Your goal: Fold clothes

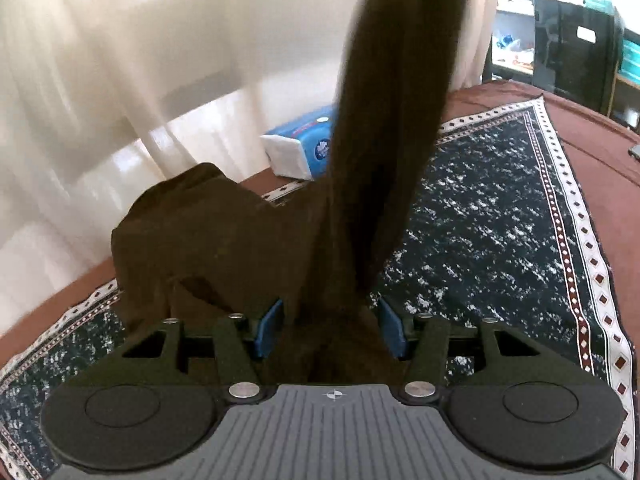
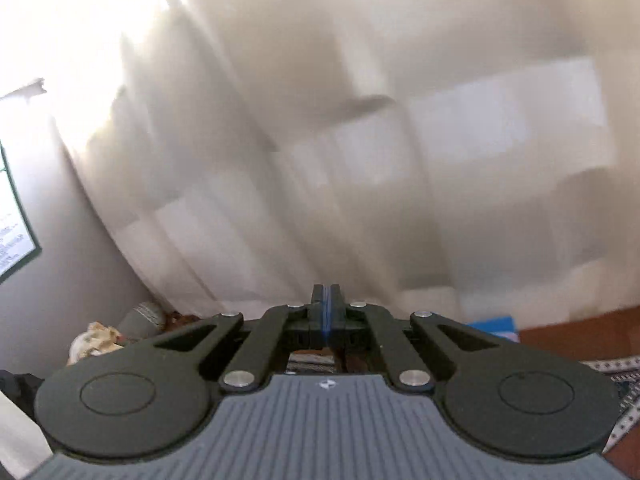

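Note:
A dark brown garment (image 1: pixel 248 240) lies bunched on the patterned dark blue cloth (image 1: pixel 500 216) and stretches up in a long strip (image 1: pixel 400 60) out of the top of the left wrist view. My left gripper (image 1: pixel 330 328) has its blue pads (image 1: pixel 269 328) apart, with garment fabric lying between them. My right gripper (image 2: pixel 327 312) is raised and points at the pale curtain; its jaws are pressed together. Nothing shows between them; the garment is not visible in the right wrist view.
A blue and white tissue pack (image 1: pixel 300 148) sits at the far edge of the brown-covered table (image 1: pixel 600 160). Pale curtains (image 2: pixel 320 120) hang behind. Shelves with clutter (image 1: pixel 568 40) stand at the far right. A corner of the patterned cloth (image 2: pixel 624 376) shows in the right wrist view.

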`<state>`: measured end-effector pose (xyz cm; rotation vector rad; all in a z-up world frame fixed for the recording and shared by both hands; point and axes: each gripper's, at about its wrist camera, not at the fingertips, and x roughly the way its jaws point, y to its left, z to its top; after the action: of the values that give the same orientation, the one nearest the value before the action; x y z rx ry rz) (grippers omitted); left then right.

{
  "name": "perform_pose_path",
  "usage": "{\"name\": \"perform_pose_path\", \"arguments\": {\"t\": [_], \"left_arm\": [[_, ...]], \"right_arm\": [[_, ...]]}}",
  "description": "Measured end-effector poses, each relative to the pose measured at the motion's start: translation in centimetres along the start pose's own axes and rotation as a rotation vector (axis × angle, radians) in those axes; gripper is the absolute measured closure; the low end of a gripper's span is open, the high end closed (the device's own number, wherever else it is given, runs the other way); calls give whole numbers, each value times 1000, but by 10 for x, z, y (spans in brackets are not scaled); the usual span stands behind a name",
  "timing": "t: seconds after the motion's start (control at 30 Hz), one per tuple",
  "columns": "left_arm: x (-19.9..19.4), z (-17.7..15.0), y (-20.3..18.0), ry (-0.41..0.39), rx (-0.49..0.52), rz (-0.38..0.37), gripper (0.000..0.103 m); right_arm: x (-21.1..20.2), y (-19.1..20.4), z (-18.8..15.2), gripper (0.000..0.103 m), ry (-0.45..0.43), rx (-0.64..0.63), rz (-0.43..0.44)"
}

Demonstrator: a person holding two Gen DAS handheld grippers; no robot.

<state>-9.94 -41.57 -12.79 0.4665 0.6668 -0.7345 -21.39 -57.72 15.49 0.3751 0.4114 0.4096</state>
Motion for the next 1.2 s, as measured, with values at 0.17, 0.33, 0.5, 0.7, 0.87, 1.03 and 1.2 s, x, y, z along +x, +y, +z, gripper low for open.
{"name": "perform_pose_path", "arguments": {"t": [0.17, 0.33, 0.5, 0.7, 0.87, 1.03, 1.2], "left_arm": [[-3, 3, 35, -13, -144, -62, 103], [-9, 1, 55, -15, -108, -69, 103], [-12, -5, 57, 13, -115, -124, 81], [-15, -13, 43, 23, -21, -172, 64], [-13, -20, 44, 47, -33, -169, 63], [-13, -22, 41, 52, -10, -170, 58], [-13, -21, 40, 38, 24, -171, 55]], "right_arm": [[-3, 27, 2, 103, 9, -56, -28], [5, 12, -48, 101, 113, -5, -120], [47, -35, -146, 87, 334, 158, -290], [88, -59, -252, 72, 552, 364, -314], [98, -55, -278, 50, 577, 391, -345], [118, -63, -285, 50, 573, 452, -368], [121, -70, -283, 94, 573, 539, -322]]}}
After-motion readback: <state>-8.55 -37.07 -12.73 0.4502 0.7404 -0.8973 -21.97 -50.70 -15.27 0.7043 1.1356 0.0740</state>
